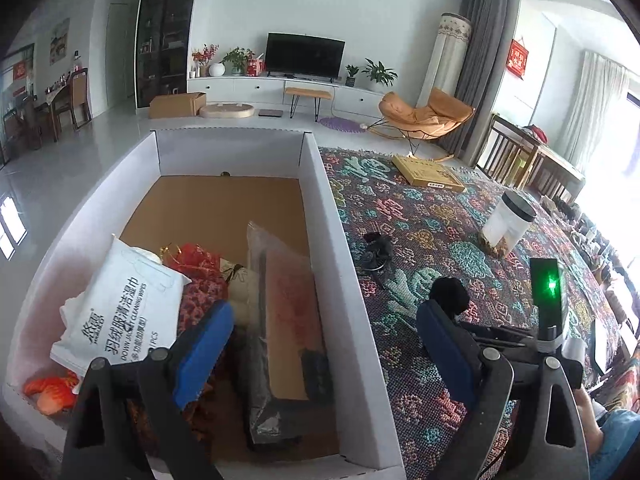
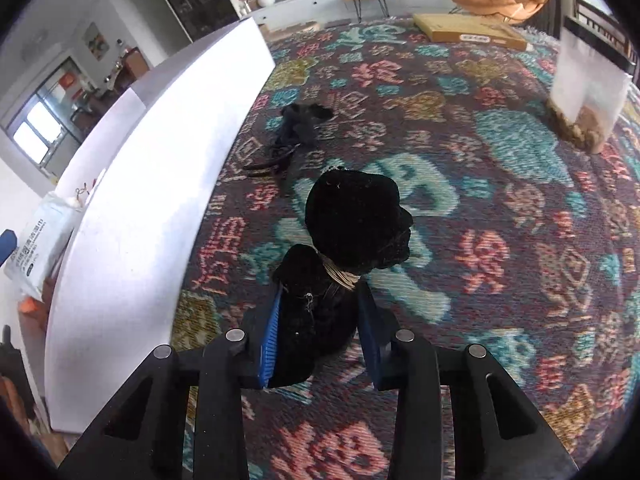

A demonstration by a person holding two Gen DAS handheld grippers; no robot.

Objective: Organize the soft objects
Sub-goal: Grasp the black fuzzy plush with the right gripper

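Note:
A black velvet pouch [image 2: 356,216], tied with a pale gold cord, sits on the patterned carpet [image 2: 500,200]. My right gripper [image 2: 320,332] is shut on the pouch's gathered end, with a blue pad [image 2: 270,336] pressed against each side. In the left wrist view the same pouch [image 1: 450,294] shows right of the white box [image 1: 340,264]. My left gripper [image 1: 324,340] stands open, straddling the box's right wall, with nothing between its pads [image 1: 204,344]. The box holds a white wipes packet [image 1: 120,308], a red pouch [image 1: 192,260], an orange soft item [image 1: 52,392] and a plastic-wrapped package [image 1: 288,320].
A second black soft item with a cord [image 2: 300,124] lies on the carpet near the box wall. A clear canister with a black lid [image 1: 506,224] and a flat cardboard box [image 1: 428,176] sit further out. An orange rocking chair and a TV cabinet stand beyond the carpet.

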